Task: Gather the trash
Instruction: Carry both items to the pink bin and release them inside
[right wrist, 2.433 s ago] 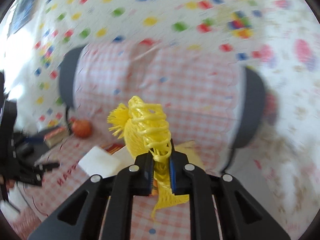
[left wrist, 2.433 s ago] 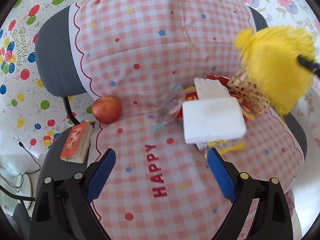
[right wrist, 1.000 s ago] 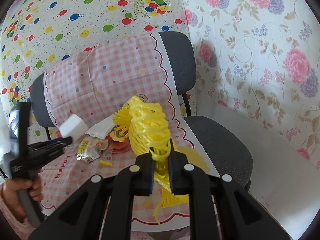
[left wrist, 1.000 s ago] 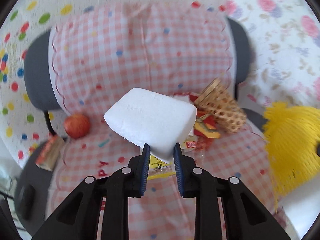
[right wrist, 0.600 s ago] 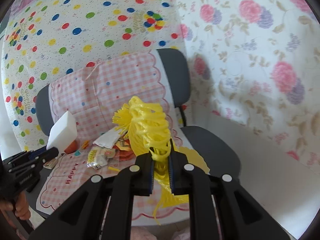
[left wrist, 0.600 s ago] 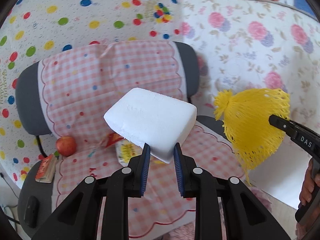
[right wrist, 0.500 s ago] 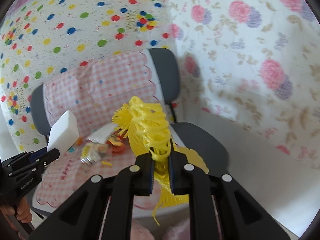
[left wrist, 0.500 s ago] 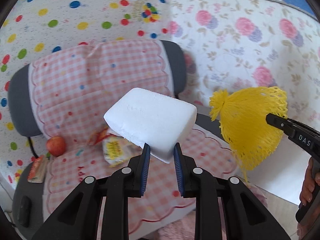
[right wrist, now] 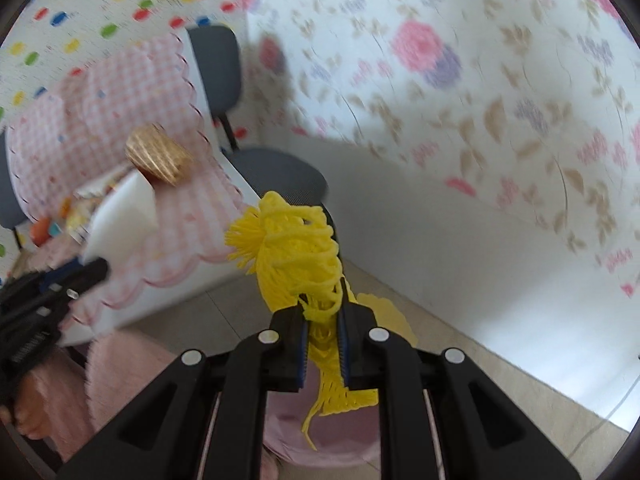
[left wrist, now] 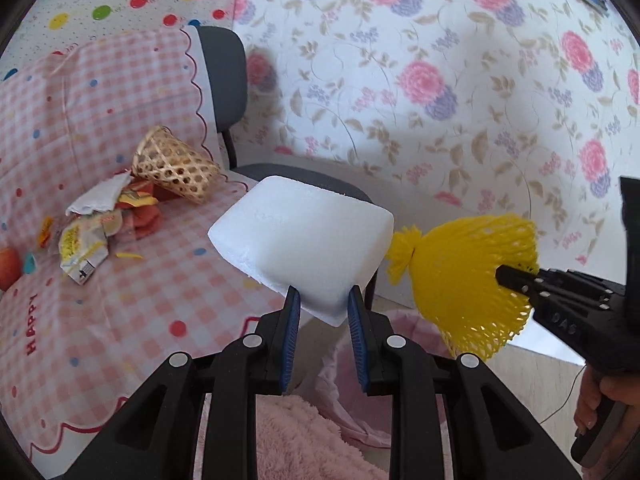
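Observation:
A white foam block (left wrist: pixel 300 236) is pinched by one corner in my left gripper (left wrist: pixel 320 300), which is shut on it. The block hangs past the front right edge of the chair seat. To its right, my right gripper (left wrist: pixel 504 274) is shut on a yellow foam net (left wrist: pixel 464 276). The right wrist view shows the same yellow net (right wrist: pixel 296 256) bunched between the pads of the right gripper (right wrist: pixel 322 310), with the foam block (right wrist: pixel 124 216) and left gripper (right wrist: pixel 96 270) at the left. Below both grippers lies something pink and bag-like (left wrist: pixel 344 392), mostly hidden.
A grey chair draped in a pink checked cloth (left wrist: pixel 100 288) holds a tipped wicker basket (left wrist: pixel 172 166), crumpled wrappers (left wrist: pixel 84 244) and an apple (left wrist: pixel 8 268). A floral wall (left wrist: pixel 440 80) stands behind it. A person's hand (left wrist: pixel 600 412) holds the right gripper. Pale floor (right wrist: pixel 500 364) lies at the right.
Both grippers have swung right, away from the chair seat, and lower toward the floor beside it. The foam block and the yellow net stay gripped.

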The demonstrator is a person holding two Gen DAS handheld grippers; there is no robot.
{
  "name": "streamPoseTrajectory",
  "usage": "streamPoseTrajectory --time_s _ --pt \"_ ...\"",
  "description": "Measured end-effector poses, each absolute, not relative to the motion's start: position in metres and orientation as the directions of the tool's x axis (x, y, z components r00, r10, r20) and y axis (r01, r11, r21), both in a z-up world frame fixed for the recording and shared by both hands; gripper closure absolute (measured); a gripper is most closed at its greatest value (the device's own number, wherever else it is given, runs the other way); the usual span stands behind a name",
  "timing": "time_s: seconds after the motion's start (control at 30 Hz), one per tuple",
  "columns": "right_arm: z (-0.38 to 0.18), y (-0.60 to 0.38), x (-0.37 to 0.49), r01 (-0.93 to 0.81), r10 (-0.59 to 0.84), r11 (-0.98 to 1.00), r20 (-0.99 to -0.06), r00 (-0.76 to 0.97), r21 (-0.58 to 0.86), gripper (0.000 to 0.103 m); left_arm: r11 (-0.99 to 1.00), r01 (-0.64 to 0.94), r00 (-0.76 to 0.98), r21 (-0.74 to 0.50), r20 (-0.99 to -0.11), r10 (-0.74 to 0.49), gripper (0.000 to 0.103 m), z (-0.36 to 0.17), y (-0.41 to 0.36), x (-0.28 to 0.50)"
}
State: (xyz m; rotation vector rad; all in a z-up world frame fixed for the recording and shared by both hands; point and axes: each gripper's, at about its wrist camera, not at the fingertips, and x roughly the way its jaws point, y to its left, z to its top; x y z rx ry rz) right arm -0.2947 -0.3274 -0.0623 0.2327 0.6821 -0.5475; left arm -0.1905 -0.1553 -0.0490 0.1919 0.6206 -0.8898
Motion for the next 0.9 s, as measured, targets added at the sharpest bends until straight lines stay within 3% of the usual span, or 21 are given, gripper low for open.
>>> streamPoseTrajectory --time_s 0.1,0.23,0.9 --pt "-0.08 -0.336 -0.294 0.566 -0.396 0.824 -0.683 0.613 0.031 0.087 0.627 0.774 0.468 -0.088 -0.587 -0.661 0.077 -0.052 -0.157 -0.193" --pt "-0.094 -0.343 -0.291 0.577 -0.395 0.816 -0.707 0.587 0.023 0.062 0.634 0.768 0.466 -0.091 -0.6 -0.65 0.077 -0.055 -0.156 -0.193" --pt "-0.05 -0.353 -0.322 0.583 -0.428 0.809 -0.603 0.673 0.077 0.062 0.428 0.897 0.227 -0.109 -0.718 -0.658 0.076 -0.108 -0.22 -0.227"
